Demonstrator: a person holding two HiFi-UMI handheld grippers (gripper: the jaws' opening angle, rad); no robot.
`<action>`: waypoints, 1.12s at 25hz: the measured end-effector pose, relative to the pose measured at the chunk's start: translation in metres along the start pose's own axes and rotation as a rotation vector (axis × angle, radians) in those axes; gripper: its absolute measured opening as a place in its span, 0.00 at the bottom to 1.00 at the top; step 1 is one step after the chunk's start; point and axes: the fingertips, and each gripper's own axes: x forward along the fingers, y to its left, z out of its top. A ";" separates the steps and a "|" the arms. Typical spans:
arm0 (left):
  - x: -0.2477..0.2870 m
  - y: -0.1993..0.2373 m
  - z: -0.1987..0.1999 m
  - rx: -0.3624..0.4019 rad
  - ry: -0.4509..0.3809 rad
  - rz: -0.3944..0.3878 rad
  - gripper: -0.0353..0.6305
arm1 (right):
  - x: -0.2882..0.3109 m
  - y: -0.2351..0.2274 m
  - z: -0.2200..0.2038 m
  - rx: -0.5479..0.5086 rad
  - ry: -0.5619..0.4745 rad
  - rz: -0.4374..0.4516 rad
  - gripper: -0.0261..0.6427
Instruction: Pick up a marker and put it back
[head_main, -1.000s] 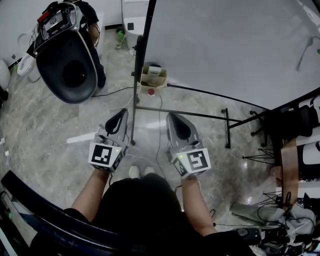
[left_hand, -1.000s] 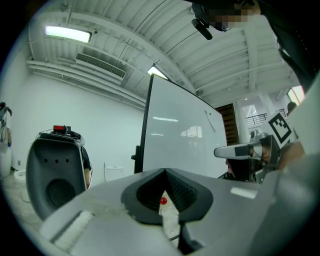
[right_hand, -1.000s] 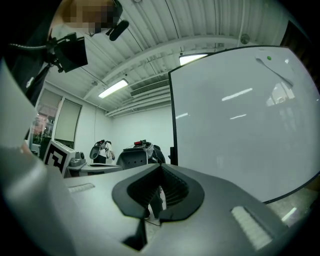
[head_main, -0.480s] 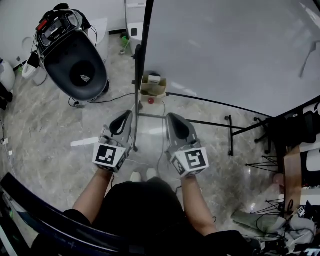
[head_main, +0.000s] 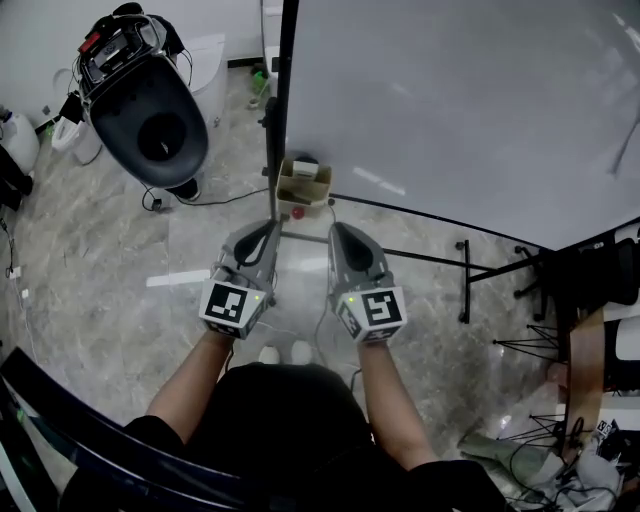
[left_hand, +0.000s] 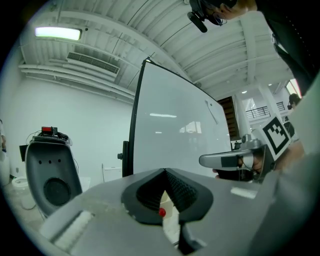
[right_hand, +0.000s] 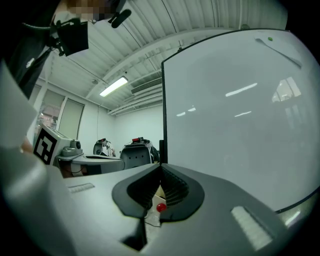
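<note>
While my left gripper (head_main: 264, 233) and right gripper (head_main: 338, 233) stay closed on nothing, they've drawn nearer the whiteboard (head_main: 450, 100), a cardboard box (head_main: 304, 182) just ahead.

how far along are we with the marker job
Nothing done yet. In hand: the left gripper and right gripper are both shut and empty, held before the whiteboard. What looks like the marker sits on the board, untouched. Picking it up and returning it are left.

Whiteboard (head_main: 450, 100); black seat (head_main: 150, 135); cardboard box (head_main: 303, 183).
</note>
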 end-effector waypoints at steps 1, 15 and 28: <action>0.001 -0.001 -0.004 0.001 0.004 0.002 0.06 | 0.002 -0.002 -0.004 -0.004 0.005 0.001 0.05; 0.049 -0.006 -0.036 0.002 0.086 0.023 0.06 | 0.041 -0.041 -0.047 -0.010 0.103 0.010 0.14; 0.069 -0.006 -0.044 0.011 0.088 0.050 0.06 | 0.062 -0.052 -0.077 0.002 0.150 0.041 0.24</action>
